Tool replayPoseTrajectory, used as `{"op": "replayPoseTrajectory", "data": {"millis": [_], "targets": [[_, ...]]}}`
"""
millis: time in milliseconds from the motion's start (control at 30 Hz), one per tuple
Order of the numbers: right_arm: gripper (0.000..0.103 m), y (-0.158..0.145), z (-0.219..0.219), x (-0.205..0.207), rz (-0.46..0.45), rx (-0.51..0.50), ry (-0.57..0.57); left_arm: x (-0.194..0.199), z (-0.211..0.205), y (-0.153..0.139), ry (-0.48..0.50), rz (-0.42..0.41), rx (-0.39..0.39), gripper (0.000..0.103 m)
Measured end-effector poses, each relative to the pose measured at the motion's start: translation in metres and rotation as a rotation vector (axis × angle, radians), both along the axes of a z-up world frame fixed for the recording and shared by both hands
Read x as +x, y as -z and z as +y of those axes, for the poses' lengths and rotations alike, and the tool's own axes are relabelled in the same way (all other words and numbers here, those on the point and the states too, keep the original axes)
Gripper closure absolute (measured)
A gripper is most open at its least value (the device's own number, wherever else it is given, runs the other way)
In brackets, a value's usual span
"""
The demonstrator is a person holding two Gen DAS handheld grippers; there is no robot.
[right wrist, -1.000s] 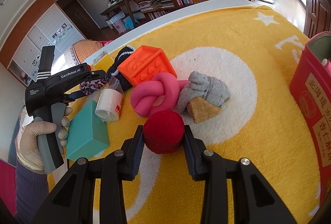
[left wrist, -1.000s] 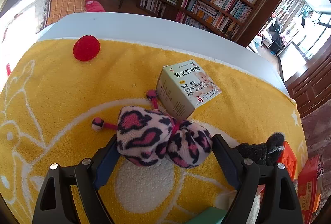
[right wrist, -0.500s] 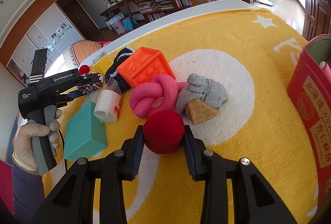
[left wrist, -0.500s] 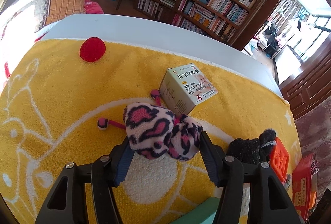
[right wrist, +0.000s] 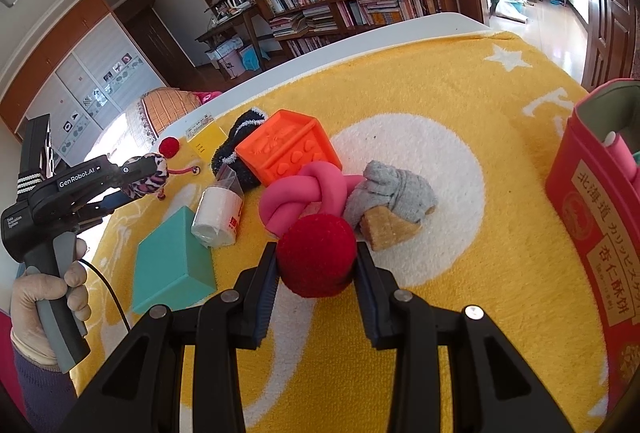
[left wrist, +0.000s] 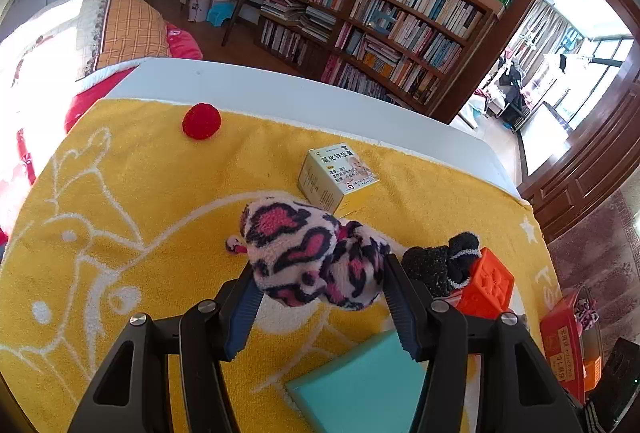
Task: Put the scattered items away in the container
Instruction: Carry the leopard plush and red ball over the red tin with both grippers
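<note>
Holding the spotted toy (left wrist: pixel 316 257) tight, the left gripper (left wrist: pixel 320 273) should carry it high over the teal box (left wrist: pixel 360 393) to the red tin (right wrist: pixel 592 233). Its jaws have just been closing on the toy, now lifted off the towel (left wrist: pixel 120 213). Right of the box, the right gripper (right wrist: pixel 316 265) pinches a red ball (right wrist: pixel 316 253), unmoved.

A white table (left wrist: pixel 280 93) carries a yellow towel (right wrist: pixel 460 273). On the towel lie a teal box (right wrist: pixel 172 265), an orange cube (right wrist: pixel 288 149), a pink knot (right wrist: pixel 308 193), a small carton (left wrist: pixel 336 177), a red pompom (left wrist: pixel 201 121) and a red tin (right wrist: pixel 592 217).
</note>
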State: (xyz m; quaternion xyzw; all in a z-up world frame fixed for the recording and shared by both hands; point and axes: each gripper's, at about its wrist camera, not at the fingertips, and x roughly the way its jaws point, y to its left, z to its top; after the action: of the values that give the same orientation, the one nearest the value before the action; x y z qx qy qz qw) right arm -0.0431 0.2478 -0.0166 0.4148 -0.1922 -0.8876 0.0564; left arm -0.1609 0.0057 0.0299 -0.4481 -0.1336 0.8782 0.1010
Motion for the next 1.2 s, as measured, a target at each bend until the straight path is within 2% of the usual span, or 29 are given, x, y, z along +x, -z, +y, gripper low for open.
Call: {"op": "replayPoseTrajectory", "data": {"millis": [300, 467, 833, 1000, 1200], "targets": [[0.063, -0.012, 0.01, 0.008, 0.048, -0.027, 0.035, 0.035, 0.036, -0.025, 0.08, 0.044, 0.016, 0.043], [0.063, -0.026, 0.025, 0.029, 0.095, -0.039, 0.069, 0.053, 0.059, -0.037, 0.14, 0.069, 0.014, 0.043], [0.063, -0.062, 0.123, 0.101, 0.155, -0.024, 0.279, 0.084, 0.131, -0.06, 0.305, 0.117, 0.05, 0.043], [0.061, -0.067, 0.16, 0.106, 0.128, -0.011, 0.322, 0.093, 0.162, -0.065, 0.366, 0.125, 0.043, 0.043], [0.057, -0.058, 0.191, 0.108, 0.1, -0.102, 0.371, 0.1, 0.195, -0.066, 0.424, 0.13, 0.028, 0.043]]}}
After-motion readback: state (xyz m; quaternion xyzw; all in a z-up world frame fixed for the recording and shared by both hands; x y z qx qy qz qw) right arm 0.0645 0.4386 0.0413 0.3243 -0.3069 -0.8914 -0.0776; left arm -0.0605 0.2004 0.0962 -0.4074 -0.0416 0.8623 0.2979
